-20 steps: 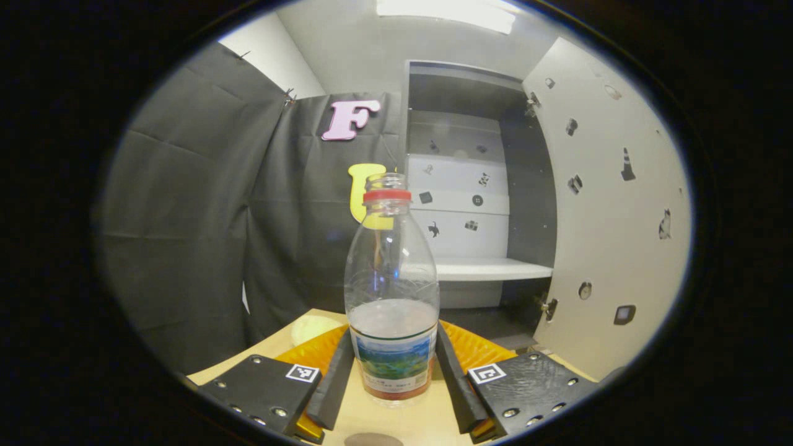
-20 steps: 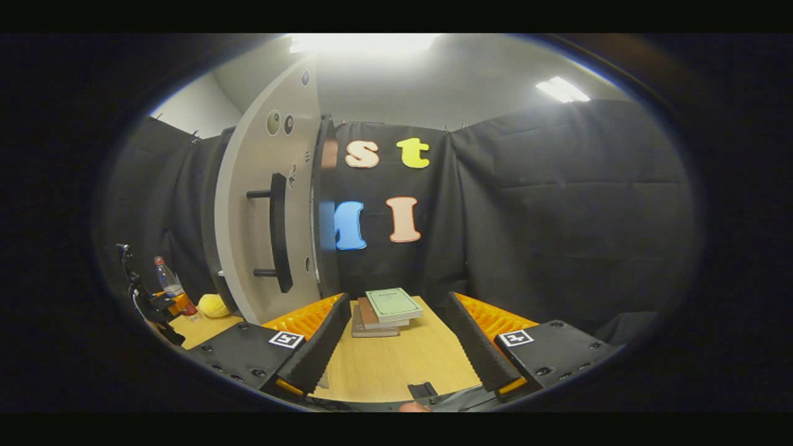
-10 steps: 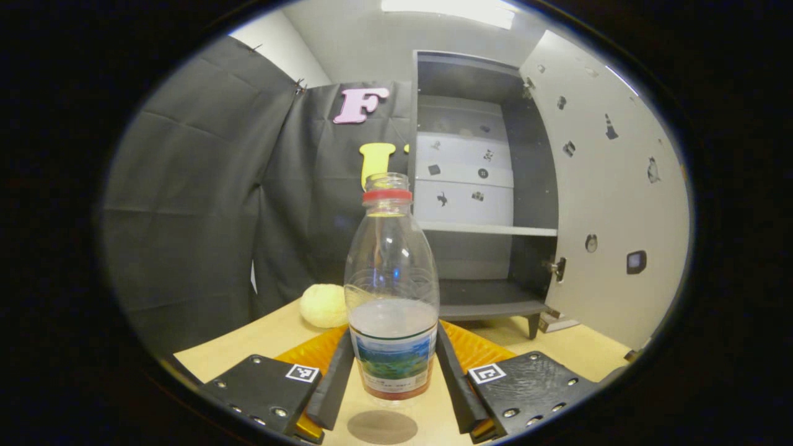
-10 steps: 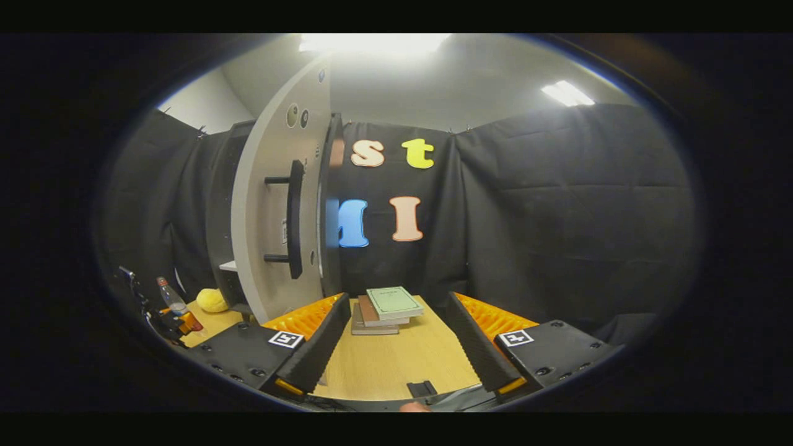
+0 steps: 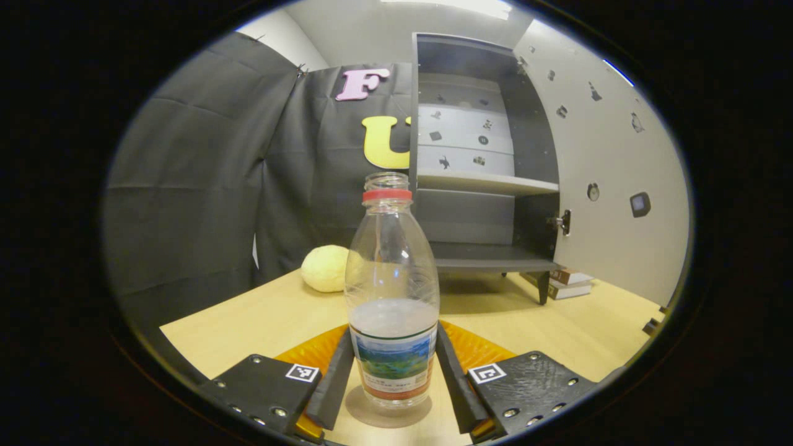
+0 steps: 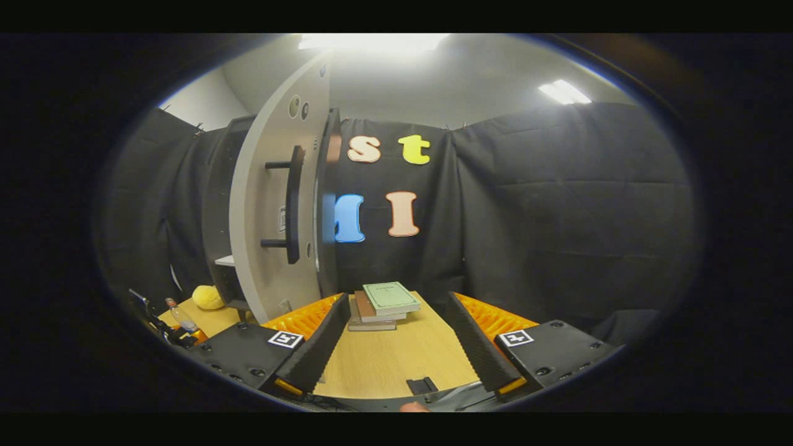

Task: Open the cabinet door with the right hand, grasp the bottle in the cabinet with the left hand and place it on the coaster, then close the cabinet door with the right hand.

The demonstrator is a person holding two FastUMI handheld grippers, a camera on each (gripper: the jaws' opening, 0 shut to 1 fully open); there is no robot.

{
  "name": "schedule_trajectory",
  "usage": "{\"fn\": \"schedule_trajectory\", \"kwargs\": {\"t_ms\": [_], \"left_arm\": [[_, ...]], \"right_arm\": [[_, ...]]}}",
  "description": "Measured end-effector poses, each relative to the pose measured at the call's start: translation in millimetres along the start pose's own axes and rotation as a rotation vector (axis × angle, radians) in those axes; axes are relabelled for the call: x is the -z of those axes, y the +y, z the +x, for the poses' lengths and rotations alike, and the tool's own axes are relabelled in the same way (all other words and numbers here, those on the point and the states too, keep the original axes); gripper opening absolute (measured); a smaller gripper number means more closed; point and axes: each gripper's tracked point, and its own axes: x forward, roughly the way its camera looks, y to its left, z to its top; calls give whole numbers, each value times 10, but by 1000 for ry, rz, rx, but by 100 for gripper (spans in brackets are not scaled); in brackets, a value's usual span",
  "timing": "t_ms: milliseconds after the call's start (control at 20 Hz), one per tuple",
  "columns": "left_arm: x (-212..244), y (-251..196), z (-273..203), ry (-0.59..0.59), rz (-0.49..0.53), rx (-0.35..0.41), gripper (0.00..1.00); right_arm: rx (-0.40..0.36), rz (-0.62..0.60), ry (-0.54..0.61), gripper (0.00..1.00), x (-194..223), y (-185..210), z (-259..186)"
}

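Left tool [image 5: 391, 379] grips bottle [image 5: 391, 310] on coaster [image 5: 388, 414]; cabinet door [image 5: 610, 179] open.

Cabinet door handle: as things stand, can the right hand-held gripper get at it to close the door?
Probably yes. The handle stands proud of the open cabinet door, up and to the left of the open, empty right hand-held gripper, with nothing between them; the stack of books lies lower, on the table.

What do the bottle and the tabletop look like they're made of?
Bottle: clear, glossy thin plastic, by the see-through ribbed walls and highlights; printed label wrap, likely film. Tabletop: pale wood or wood-look laminate, matte, with faint grain; which one is unclear.
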Motion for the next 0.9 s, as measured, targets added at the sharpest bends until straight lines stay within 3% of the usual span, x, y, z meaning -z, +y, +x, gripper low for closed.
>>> {"fn": "schedule_trajectory", "kwargs": {"t_ms": [200, 300, 350, 400, 500, 550, 600, 650, 900], "left_arm": [[261, 19, 38, 25, -7, -14, 70], [255, 33, -21, 9, -3, -19, 75], [286, 17, -15, 14, 4, -19, 73], [282, -8, -17, 12, 12, -17, 74], [275, -51, -10, 18, 32, -18, 75], [280, -60, -13, 21, 38, -22, 71], [296, -61, -6, 28, 41, -25, 76], [298, -61, -11, 33, 39, -28, 78], [180, -60, -78, 16, 50, -34, 75]], "right_arm": [[-14, -23, 9, 94, 30, 59, -19], [-14, -25, 7, 94, 26, 60, -41], [-15, -23, 7, 99, 27, 62, -54], [-16, -23, 9, 94, 29, 68, -53], [-19, -23, 9, 94, 36, 72, -85], [-21, -25, 9, 94, 38, 76, -106], [-23, -25, 10, 99, 45, 83, -112], [-25, -24, 10, 94, 45, 85, -130], [-30, -19, 5, 94, 36, 71, -204]]}}
